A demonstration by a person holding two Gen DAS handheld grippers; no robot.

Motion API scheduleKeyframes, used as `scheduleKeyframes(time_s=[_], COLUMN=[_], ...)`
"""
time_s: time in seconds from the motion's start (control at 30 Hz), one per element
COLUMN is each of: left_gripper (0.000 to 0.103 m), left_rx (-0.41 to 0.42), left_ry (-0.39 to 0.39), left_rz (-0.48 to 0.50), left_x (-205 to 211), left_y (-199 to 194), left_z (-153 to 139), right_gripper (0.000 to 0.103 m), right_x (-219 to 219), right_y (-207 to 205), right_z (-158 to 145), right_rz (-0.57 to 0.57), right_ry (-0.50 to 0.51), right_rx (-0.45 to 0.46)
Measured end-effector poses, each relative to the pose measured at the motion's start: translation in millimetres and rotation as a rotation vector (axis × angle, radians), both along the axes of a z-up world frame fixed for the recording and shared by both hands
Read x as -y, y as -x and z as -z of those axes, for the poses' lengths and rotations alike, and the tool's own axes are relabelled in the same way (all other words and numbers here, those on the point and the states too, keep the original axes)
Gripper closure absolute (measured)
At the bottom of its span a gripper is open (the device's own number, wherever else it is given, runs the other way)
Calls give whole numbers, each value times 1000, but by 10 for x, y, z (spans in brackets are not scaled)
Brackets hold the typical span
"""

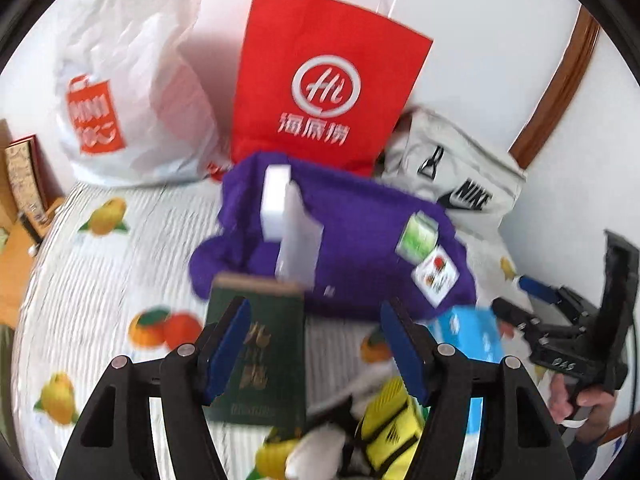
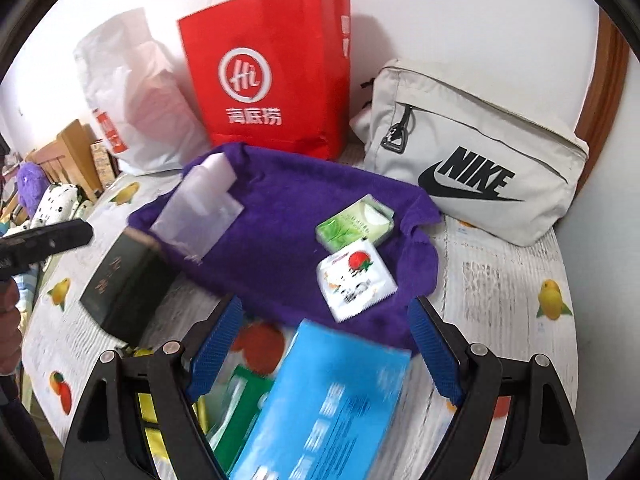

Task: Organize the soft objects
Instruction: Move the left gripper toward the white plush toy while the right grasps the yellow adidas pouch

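Nearest the right gripper (image 2: pixel 324 344), a blue pack (image 2: pixel 332 404) lies on the fruit-print cloth (image 2: pixel 500 288) beneath its jaws, which stand wide apart and grip nothing. The left gripper (image 1: pixel 314 344) is likewise open and empty; under it lie a dark green box (image 1: pixel 260 360) and a yellow-and-white soft item (image 1: pixel 384 436). Beyond them a purple towel (image 2: pixel 280 240) is spread flat, carrying a clear plastic packet (image 2: pixel 200 208), a green tissue pack (image 2: pixel 354 222) and a strawberry-print pack (image 2: pixel 356 280). At the far wall stand three containers: a white plastic bag (image 2: pixel 136 92), a red paper bag (image 2: pixel 264 76) and a grey Nike bag (image 2: pixel 480 160). Their contents cannot be seen.
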State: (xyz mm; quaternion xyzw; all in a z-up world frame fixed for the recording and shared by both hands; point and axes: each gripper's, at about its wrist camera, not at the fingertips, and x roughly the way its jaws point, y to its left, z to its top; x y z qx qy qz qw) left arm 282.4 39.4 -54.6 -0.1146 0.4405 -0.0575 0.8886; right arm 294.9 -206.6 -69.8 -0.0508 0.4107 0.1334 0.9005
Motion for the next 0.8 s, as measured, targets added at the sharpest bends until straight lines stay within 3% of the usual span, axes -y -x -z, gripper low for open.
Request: scheduleKeyframes(time_s=[0.13, 0.43, 0.6, 0.8], left_gripper=[37, 37, 37, 37], left_rx=[-8, -34, -70, -112], left_ry=[-60, -29, 14, 31], left_rz=[-30, -73, -90, -98], left_x=[-15, -200, -322, -438], left_y=[304, 859, 1014, 1062], left_z=[87, 282, 422, 580], right_gripper=[19, 19, 19, 19], right_x=[-82, -507, -814, -950], right_y=[332, 838, 890, 736], right_z=[26, 250, 481, 730], right_rz=[-19, -124, -196, -193], right_ry=[-10, -34, -12, -19], right_rx=[-1, -36, -86, -178])
